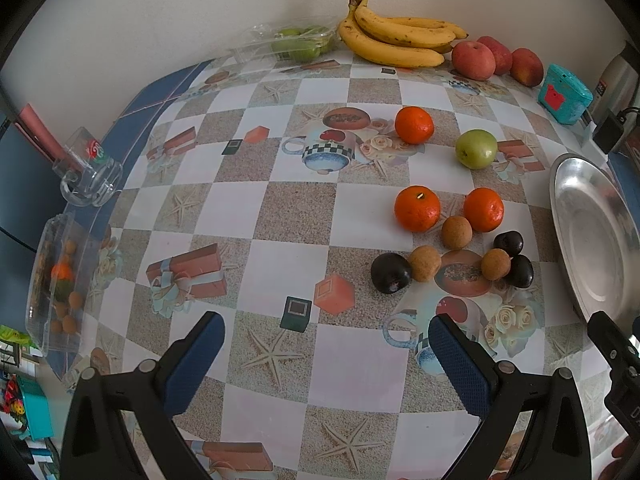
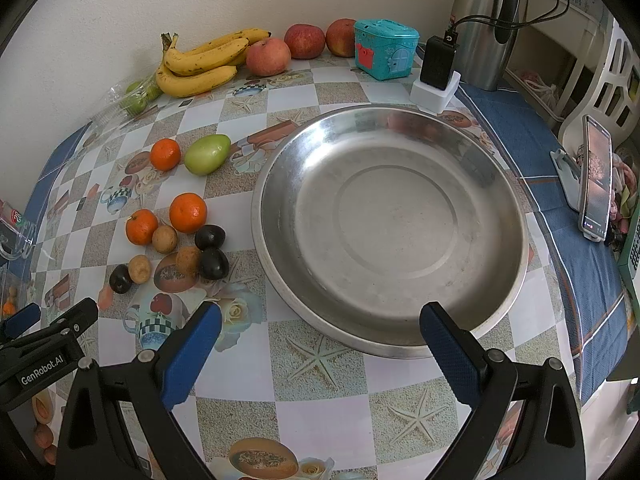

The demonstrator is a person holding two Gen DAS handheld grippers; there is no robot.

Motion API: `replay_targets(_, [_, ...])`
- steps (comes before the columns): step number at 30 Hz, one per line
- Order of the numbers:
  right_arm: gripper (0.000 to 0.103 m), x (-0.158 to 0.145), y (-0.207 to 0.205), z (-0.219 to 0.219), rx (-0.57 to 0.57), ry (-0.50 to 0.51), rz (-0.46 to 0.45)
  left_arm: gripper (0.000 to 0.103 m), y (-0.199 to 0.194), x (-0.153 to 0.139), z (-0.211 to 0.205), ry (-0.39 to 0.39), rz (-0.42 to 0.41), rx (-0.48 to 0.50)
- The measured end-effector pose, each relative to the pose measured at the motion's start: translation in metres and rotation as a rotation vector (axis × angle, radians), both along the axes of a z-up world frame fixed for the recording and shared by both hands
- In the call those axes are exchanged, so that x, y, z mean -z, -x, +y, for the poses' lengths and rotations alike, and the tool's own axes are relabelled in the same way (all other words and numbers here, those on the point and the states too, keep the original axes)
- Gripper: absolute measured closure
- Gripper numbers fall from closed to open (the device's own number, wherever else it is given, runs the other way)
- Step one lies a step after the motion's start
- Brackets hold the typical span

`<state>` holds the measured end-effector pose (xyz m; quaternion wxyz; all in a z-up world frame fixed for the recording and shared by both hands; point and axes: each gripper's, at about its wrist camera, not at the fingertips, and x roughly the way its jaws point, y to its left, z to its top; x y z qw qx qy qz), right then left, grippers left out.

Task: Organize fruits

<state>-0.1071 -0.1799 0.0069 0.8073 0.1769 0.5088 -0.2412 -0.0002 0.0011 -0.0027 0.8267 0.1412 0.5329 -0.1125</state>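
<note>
Step — not yet begun, metal dish (image 2: 500, 184) bare | left gripper (image 1: 326, 346), right gripper (image 2: 320, 338) spread wide, holding nothing | next, likely — close on nearest dark plum (image 1: 390, 273).

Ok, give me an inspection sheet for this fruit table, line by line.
Surface: table under a checked, picture-printed cover, blue cloth at the edges.
Job's things: empty steel dish; three oranges, one green fruit, three brown round fruits and three dark plums loose beside it.
Clutter: bananas, three red apples, teal tin, bagged green fruit, clear box of fruit, glass mug.
Grippers: left gripper and right gripper both open, holding nothing.
Cables: black leads to a charger block.
Surroundings: steel flask, phone on stand, white wall.
</note>
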Motion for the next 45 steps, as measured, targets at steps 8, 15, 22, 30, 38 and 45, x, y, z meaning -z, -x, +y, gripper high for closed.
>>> replay_targets(8, [0.004, 0.0, -0.0003, 0.0001, 0.0, 0.0, 0.001, 0.0, -0.0014, -0.0003, 0.0015, 0.002, 0.002, 0.001])
replay_targets(15, [0.004, 0.0, -0.0004, 0.0, 0.0, 0.0, 0.001, 0.0, -0.0021, -0.0005, 0.0028, 0.003, 0.0, 0.003])
replay_targets(22, [0.004, -0.0001, -0.0006, 0.0003, 0.0, 0.0, 0.001, 0.0, -0.0019, 0.0002, 0.0027, 0.004, 0.001, 0.003])
replay_targets(30, [0.004, 0.0, -0.0008, 0.0006, 0.0, 0.0, 0.002, 0.0, -0.0026, -0.002, 0.0036, 0.007, -0.007, 0.005])
replay_targets(38, [0.004, 0.0003, -0.0008, 0.0006, -0.001, 0.0, 0.003, 0.0, -0.0046, -0.0035, 0.0049, 0.009, -0.008, -0.005])
replay_targets(45, [0.004, -0.0021, -0.0036, 0.0006, -0.003, -0.004, 0.003, 0.0, -0.005, -0.0083, 0.0041, 0.017, -0.033, 0.004])
